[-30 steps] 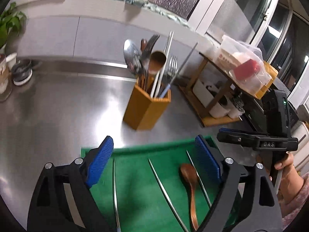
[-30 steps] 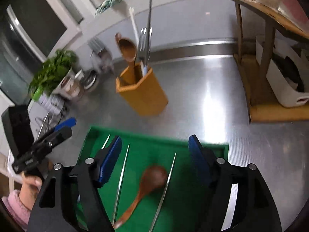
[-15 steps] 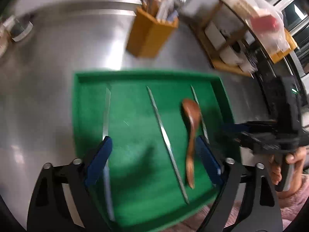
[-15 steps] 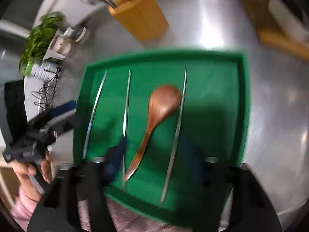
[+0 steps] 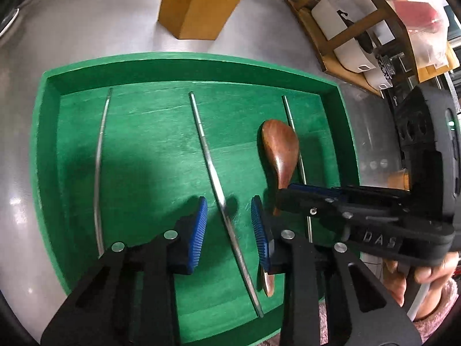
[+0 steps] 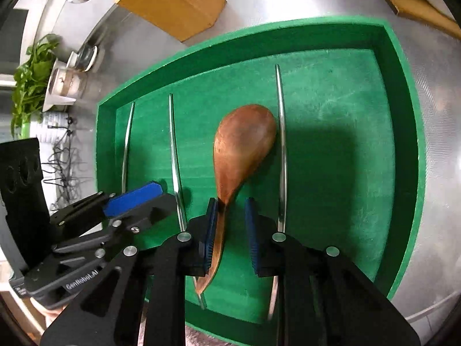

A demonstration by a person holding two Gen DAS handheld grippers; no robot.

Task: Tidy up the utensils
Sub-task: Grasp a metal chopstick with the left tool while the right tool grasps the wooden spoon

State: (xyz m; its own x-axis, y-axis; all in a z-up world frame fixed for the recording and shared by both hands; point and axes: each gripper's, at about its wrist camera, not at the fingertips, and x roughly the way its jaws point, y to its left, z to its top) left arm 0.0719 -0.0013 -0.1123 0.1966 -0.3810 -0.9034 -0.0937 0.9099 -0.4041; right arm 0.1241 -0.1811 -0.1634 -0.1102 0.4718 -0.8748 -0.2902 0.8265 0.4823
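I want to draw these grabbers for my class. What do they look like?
Both are black plastic frames with round silver screws and cut-out holes. The left gripper and right gripper have blue ribbed pads on the jaws. Pale lettering marks each one's side. The person's sleeve is fuzzy pink.

A steel desk [image 5: 86, 28] carries everything. At its far right stands a wooden rack [image 5: 354, 31] with white tubs [image 5: 345, 8] underneath and a clear bag [image 5: 426, 28] on top. Off to the left, a leafy plant [image 6: 31, 77] sits beside small cups [image 6: 66, 83] and a tangle of black cables [image 6: 63, 161].
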